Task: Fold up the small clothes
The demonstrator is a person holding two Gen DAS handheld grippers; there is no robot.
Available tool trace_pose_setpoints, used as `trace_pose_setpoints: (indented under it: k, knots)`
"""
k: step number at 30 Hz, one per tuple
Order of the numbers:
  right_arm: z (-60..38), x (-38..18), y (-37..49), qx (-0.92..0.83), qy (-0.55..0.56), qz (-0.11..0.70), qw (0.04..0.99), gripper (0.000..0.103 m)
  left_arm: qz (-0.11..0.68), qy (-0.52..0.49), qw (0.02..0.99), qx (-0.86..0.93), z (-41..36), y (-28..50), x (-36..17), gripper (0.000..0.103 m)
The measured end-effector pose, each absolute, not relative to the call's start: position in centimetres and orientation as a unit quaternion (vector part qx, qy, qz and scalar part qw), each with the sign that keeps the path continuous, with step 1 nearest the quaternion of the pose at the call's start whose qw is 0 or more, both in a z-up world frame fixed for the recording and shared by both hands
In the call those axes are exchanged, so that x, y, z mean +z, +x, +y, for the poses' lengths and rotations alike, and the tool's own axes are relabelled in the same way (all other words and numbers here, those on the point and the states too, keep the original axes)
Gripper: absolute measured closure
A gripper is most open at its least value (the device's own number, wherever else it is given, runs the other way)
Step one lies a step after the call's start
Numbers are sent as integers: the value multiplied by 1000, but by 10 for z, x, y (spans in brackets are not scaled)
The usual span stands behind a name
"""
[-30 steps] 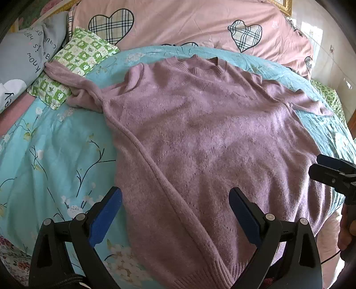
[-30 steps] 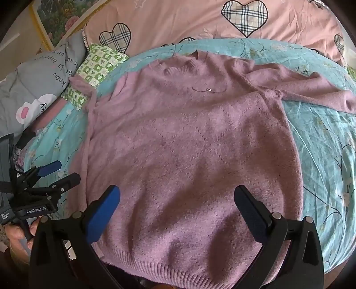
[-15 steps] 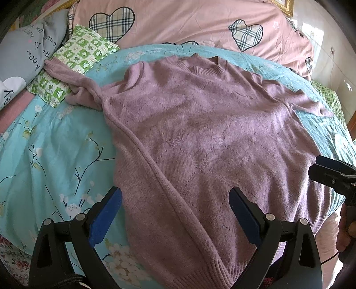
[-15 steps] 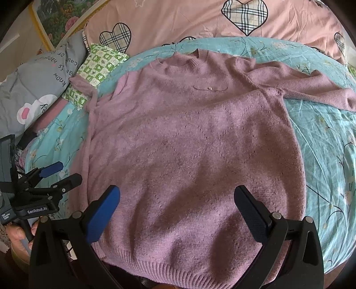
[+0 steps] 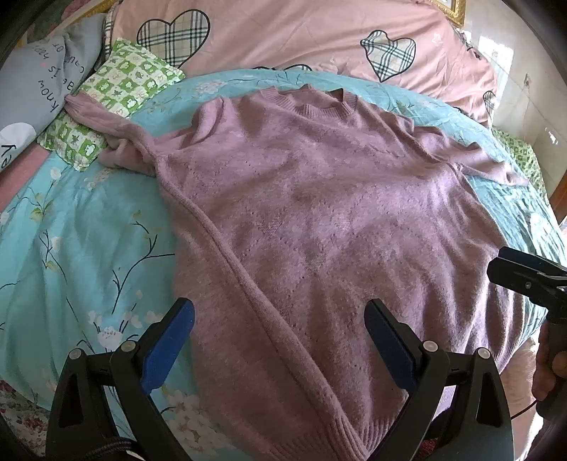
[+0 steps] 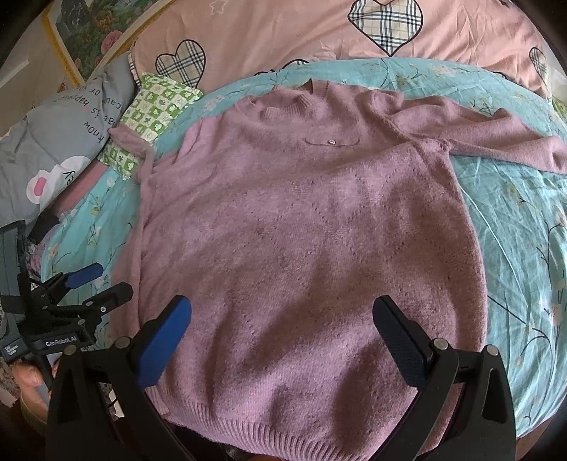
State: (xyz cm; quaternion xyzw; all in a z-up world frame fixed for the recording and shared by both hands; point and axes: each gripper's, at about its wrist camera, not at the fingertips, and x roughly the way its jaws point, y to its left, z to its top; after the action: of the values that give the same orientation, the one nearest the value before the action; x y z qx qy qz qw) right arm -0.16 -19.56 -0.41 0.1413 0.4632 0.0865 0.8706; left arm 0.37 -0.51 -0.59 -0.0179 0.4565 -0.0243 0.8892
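A mauve knitted sweater (image 5: 319,212) lies flat, front up, on the turquoise floral bedspread (image 5: 81,241), collar far, hem near. Its left sleeve (image 5: 106,124) reaches onto a green checked pillow; its right sleeve (image 6: 496,138) spreads out to the right. My left gripper (image 5: 280,329) is open and empty, hovering over the sweater's left side seam near the hem. My right gripper (image 6: 283,322) is open and empty above the lower body of the sweater (image 6: 301,248). Each gripper also shows in the other's view: the right one (image 5: 524,273), the left one (image 6: 95,287).
A green checked pillow (image 5: 117,95) and a grey printed pillow (image 5: 39,81) lie at the far left. A pink quilt with plaid hearts (image 5: 283,32) runs along the back. The bed's near edge is just below the sweater hem (image 6: 283,432).
Both grippers have shifted slightly to the left and a little lower; the sweater has not moved and both stay open.
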Motion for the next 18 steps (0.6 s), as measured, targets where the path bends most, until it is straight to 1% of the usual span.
trace_pose_setpoints:
  k: [7, 13, 18]
  knots:
    - [-204, -6, -2, 82, 154, 460, 871, 1, 458, -14, 889, -26, -8, 11, -10, 6]
    - [-231, -7, -2, 64, 186, 446, 873, 1, 478, 3, 878, -23, -15, 22, -12, 6]
    - [-263, -3, -1, 32, 211, 428, 878, 1, 465, 7, 885, -27, -20, 35, -10, 6]
